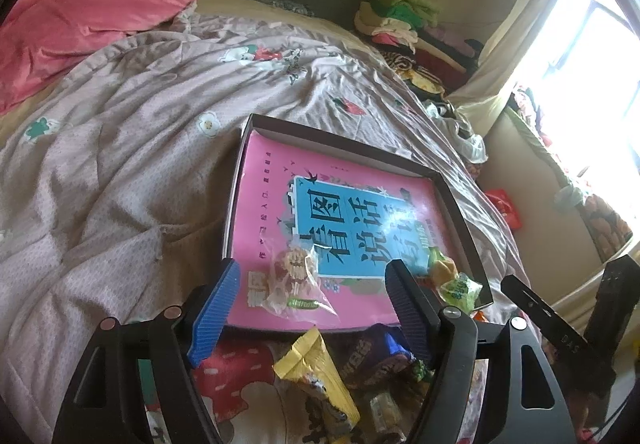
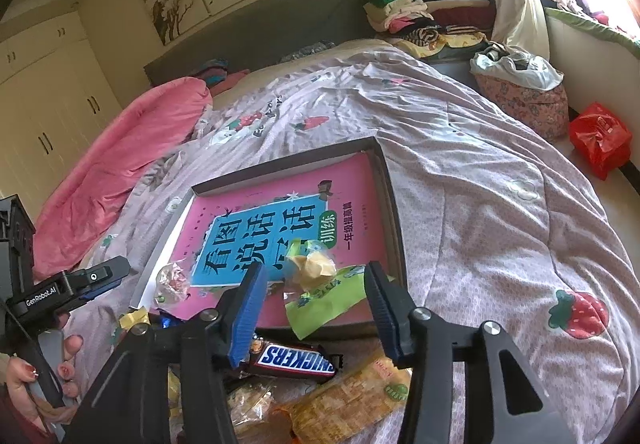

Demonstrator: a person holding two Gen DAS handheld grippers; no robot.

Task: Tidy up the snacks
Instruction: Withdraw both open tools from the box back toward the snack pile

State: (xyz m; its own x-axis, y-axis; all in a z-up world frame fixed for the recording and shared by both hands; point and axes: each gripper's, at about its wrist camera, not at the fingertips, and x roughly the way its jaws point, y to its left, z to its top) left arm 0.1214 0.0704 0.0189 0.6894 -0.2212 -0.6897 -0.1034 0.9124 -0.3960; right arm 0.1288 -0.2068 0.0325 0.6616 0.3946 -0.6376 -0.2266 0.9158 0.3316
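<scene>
A shallow dark box (image 1: 456,199) (image 2: 390,187) lies on the bed with a pink book (image 1: 272,179) (image 2: 356,183) inside. On the book lie a clear snack bag (image 1: 294,280) (image 2: 172,282) and a green-wrapped snack (image 1: 460,288) (image 2: 328,300). My left gripper (image 1: 314,292) is open above the box's near edge, over the clear bag. My right gripper (image 2: 316,294) is open around the green snack, without gripping it. Loose snacks lie before the box: a yellow packet (image 1: 316,368), a dark purple packet (image 1: 372,356), a Snickers bar (image 2: 294,358) and an orange packet (image 2: 352,400).
The box rests on a lilac strawberry-print quilt (image 1: 140,131) (image 2: 480,183). A pink duvet (image 1: 80,19) (image 2: 132,163) lies beyond. Folded clothes (image 2: 416,3) pile by the headboard. A red bag (image 2: 600,137) sits on the floor. The left gripper's body (image 2: 72,284) shows at left.
</scene>
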